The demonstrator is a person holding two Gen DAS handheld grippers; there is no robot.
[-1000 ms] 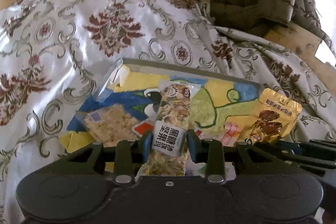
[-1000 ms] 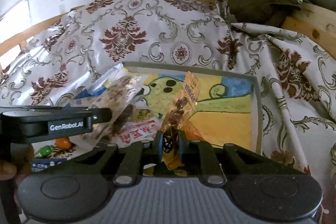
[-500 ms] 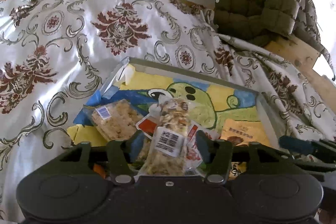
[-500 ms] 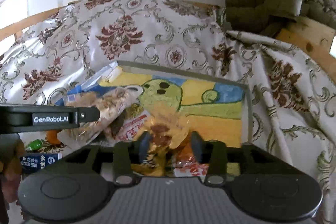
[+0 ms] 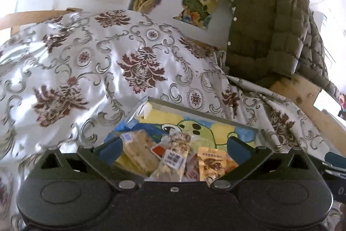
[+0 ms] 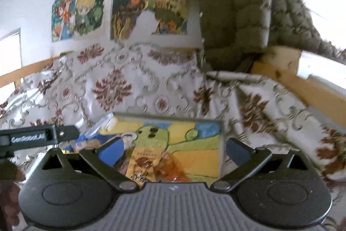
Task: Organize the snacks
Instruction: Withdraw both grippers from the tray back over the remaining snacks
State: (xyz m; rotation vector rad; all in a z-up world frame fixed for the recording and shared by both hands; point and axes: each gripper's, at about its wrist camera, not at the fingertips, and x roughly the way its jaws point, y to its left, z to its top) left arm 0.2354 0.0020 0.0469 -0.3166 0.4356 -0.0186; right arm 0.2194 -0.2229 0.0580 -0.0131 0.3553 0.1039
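Both grippers are hanging wide-jawed and empty: the left gripper over the clear-wrapped nut bar, lying lengthwise toward it in the cartoon-printed tray; the right gripper over the golden foil pouch.

Both handhelds are chunky matte black plastic, the left gripper and right gripper each with blue-padded fingers, silver pivot screws, round side discs, plus a ribbed grey panel on the right one.
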